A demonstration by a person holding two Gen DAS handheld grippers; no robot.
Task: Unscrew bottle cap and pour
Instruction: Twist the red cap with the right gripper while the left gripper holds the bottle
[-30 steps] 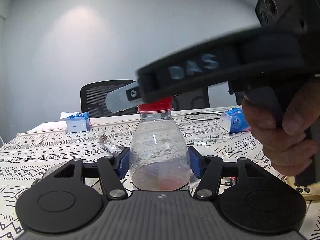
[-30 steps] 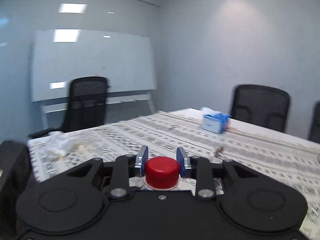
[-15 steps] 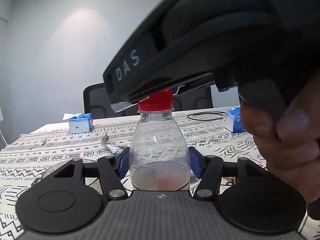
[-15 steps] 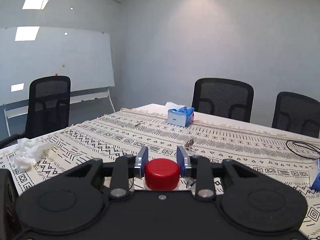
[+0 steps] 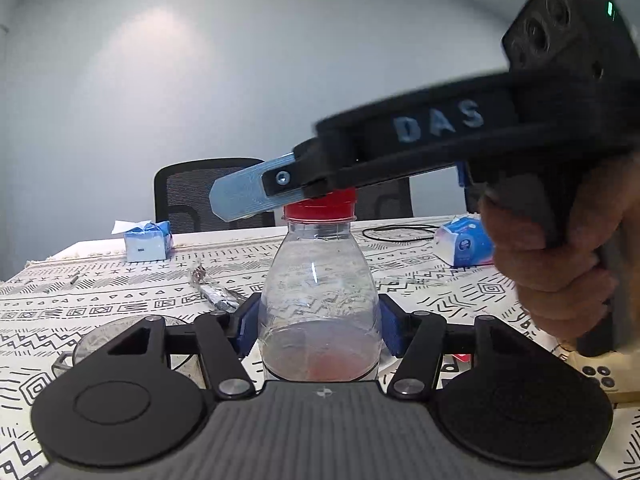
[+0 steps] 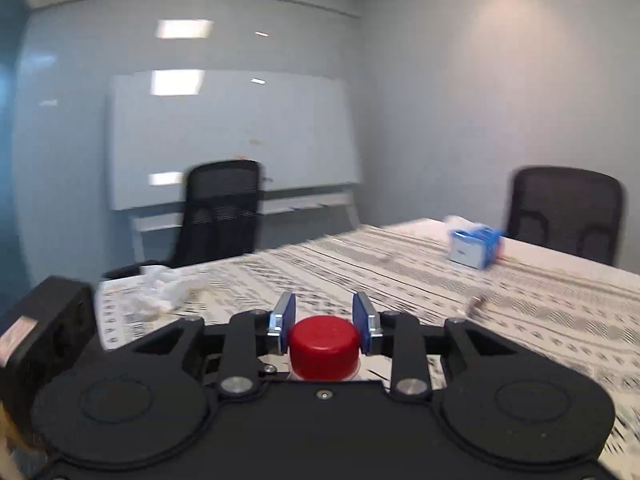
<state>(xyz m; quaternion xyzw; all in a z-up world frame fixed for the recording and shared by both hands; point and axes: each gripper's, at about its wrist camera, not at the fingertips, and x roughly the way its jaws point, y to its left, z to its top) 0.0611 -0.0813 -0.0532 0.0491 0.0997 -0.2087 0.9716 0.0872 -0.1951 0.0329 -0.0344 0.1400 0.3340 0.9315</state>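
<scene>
Bottle (image 5: 318,300) stands upright on the patterned table (image 5: 100,304), its clear body clamped between the left gripper's (image 5: 318,322) blue pads. Above it, the right gripper (image 6: 324,322), held by a hand (image 5: 560,256), pinches the red cap (image 6: 324,346) from both sides.

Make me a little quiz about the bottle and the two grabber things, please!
1. True or false: the red cap is lying on the table.
2. What does the left gripper hold? A) tissue box B) clear bottle C) phone
3. Fill in: the right gripper pinches the cap from two ____.

Key:
1. False; it sits on the bottle's neck.
2. B; its blue fingers press the bottle's sides.
3. Sides.
</scene>
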